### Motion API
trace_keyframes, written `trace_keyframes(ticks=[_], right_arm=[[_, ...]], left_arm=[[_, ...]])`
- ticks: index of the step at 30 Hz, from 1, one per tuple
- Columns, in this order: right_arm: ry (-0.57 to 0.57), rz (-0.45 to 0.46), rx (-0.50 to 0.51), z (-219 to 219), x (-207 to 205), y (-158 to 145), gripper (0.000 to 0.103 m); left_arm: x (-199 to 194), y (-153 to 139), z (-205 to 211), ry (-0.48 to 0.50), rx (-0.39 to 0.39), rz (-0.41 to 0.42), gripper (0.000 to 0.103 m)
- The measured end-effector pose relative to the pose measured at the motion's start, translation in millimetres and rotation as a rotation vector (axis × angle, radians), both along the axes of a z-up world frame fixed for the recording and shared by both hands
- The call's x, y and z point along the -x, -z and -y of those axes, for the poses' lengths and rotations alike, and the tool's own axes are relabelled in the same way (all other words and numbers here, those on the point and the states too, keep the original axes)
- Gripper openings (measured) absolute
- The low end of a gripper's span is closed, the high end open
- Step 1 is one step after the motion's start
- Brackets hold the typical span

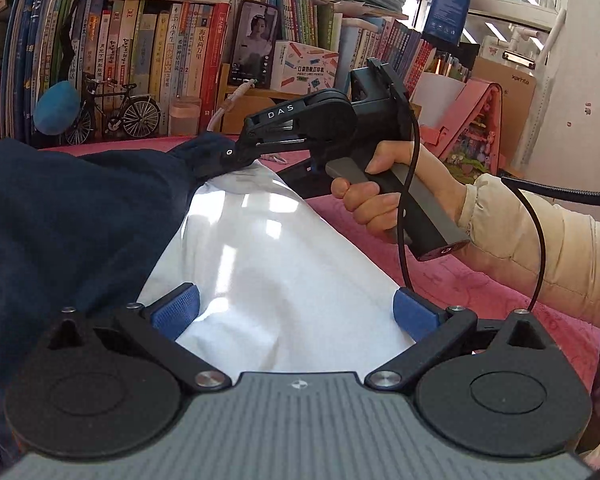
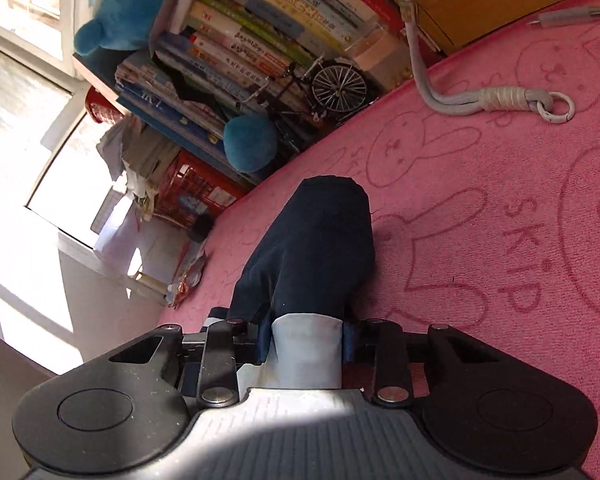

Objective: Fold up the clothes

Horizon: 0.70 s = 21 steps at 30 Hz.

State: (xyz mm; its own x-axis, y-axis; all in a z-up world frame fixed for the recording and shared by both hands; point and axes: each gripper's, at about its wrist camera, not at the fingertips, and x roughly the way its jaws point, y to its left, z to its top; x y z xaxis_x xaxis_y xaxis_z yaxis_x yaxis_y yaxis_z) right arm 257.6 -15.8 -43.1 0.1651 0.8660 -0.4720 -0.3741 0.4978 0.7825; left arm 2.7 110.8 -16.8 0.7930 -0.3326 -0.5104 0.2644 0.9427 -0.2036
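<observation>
A garment with a white part (image 1: 268, 248) and a navy part (image 1: 80, 216) lies on a pink rabbit-print cloth (image 1: 440, 280). My left gripper (image 1: 296, 316) is open, its blue pads (image 1: 176, 316) spread wide just above the white fabric. A hand in a cream sleeve (image 1: 540, 248) holds my right gripper (image 1: 236, 156) at the far end of the garment. In the right wrist view the right gripper (image 2: 308, 340) is shut on a bunched fold of white fabric (image 2: 306, 356), and the navy fabric (image 2: 316, 248) hangs out ahead of its jaws.
Shelves of books (image 1: 148, 60), a model bicycle (image 1: 112, 116), a propped phone (image 1: 254, 44) and a pink toy house (image 1: 476, 128) line the far edge. A white cord with a ring (image 2: 500, 100) and a pen (image 2: 572, 16) lie on the pink cloth (image 2: 480, 220).
</observation>
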Motion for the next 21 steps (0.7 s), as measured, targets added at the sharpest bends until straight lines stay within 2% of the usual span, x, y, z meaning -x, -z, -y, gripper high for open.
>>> trace_keyframes(ticks=[2,4,11,14,16,17,18,19,21], right_arm=[[0.031,-0.006,0.003,-4.2,-9.7,1.4,0.022],[0.051,-0.007,0.008,-9.2,-19.8,2.4,0.011],[0.155,0.068,0.056,-21.7,-54.6,-0.2,0.007],[0.232,0.153,0.112,-18.2,-59.9,-23.3,0.006],[0.231,0.18,0.15,-15.9,-57.8,-49.3,0.018],[0.2,0.2,0.209,-20.0,-55.1,-66.2,0.025],[0.138,0.225,0.292,-31.6,-48.1,-80.2,0.05],[0.072,0.25,0.377,-44.4,-40.4,-93.6,0.069],[-0.059,0.294,0.545,-73.1,-22.0,-115.6,0.071]], left_arm=[[0.3,0.1,-0.4,0.0,0.002,0.0,0.103],[0.5,0.2,-1.0,0.001,0.007,0.0,0.103],[0.8,1.4,-2.4,0.002,0.02,0.006,0.103],[1.4,1.7,-2.7,0.001,0.026,0.01,0.103],[1.7,1.9,-3.5,0.0,0.035,0.013,0.103],[1.9,1.8,-4.6,-0.001,0.044,0.015,0.103],[2.3,1.8,-5.8,-0.001,0.053,0.017,0.103],[2.6,1.7,-7.2,-0.001,0.064,0.019,0.103],[3.0,1.7,-9.3,-0.003,0.081,0.023,0.103]])
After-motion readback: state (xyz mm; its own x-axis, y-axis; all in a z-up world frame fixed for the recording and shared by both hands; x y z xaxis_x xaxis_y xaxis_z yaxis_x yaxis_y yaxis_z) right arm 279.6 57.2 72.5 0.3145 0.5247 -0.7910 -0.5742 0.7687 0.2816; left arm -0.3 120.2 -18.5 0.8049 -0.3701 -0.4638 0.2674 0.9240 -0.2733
